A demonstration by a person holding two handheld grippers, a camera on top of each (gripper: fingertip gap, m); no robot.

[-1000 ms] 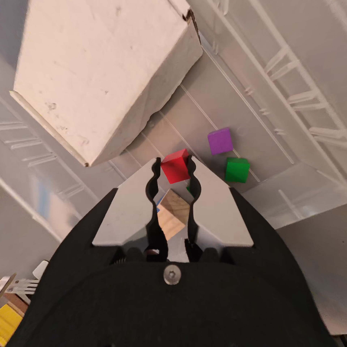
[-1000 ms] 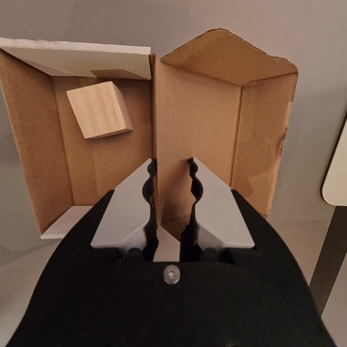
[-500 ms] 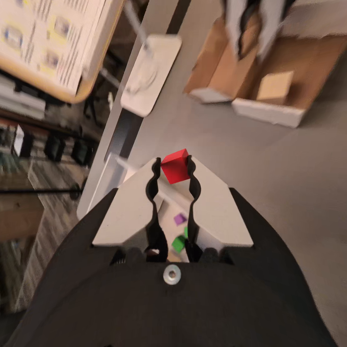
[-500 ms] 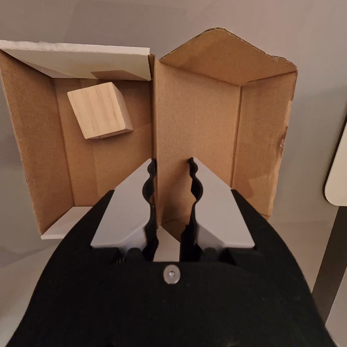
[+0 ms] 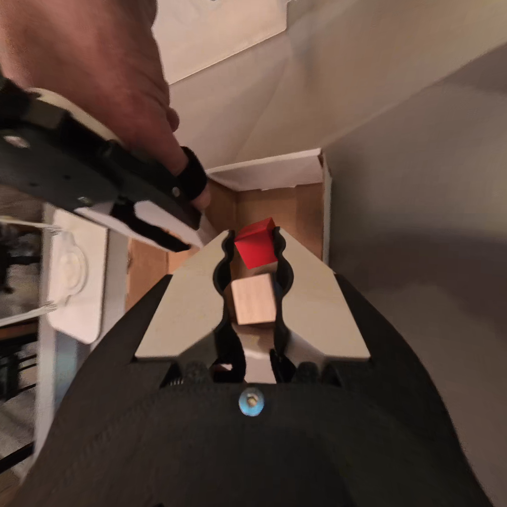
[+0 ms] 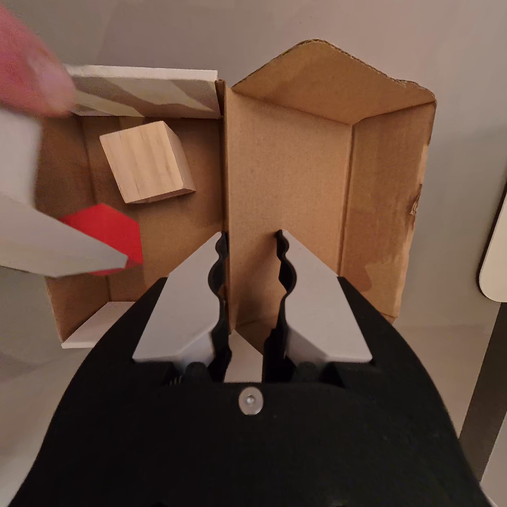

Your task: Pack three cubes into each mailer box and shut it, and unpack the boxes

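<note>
An open mailer box (image 6: 288,192) lies on the grey table, its brown inside showing and its lid folded out to the right. A plain wooden cube (image 6: 148,164) sits in the box's left half and also shows in the left wrist view (image 5: 253,299). My left gripper (image 5: 253,236) is shut on a red cube (image 5: 255,244) and holds it over the box's left half, just above the wooden cube. In the right wrist view the red cube (image 6: 109,233) shows beside a left gripper finger (image 6: 68,247). My right gripper (image 6: 251,236) is open, its fingers either side of the fold between box and lid.
A white rounded board (image 6: 496,247) lies at the table's right edge and also shows in the left wrist view (image 5: 76,274). A person's hand (image 5: 96,82) holds the right gripper (image 5: 175,236) at the box's side. Grey table surrounds the box.
My left gripper has carried the red cube out of the clear bin, across the table and over the open box. The right gripper has stayed at the box's fold.
</note>
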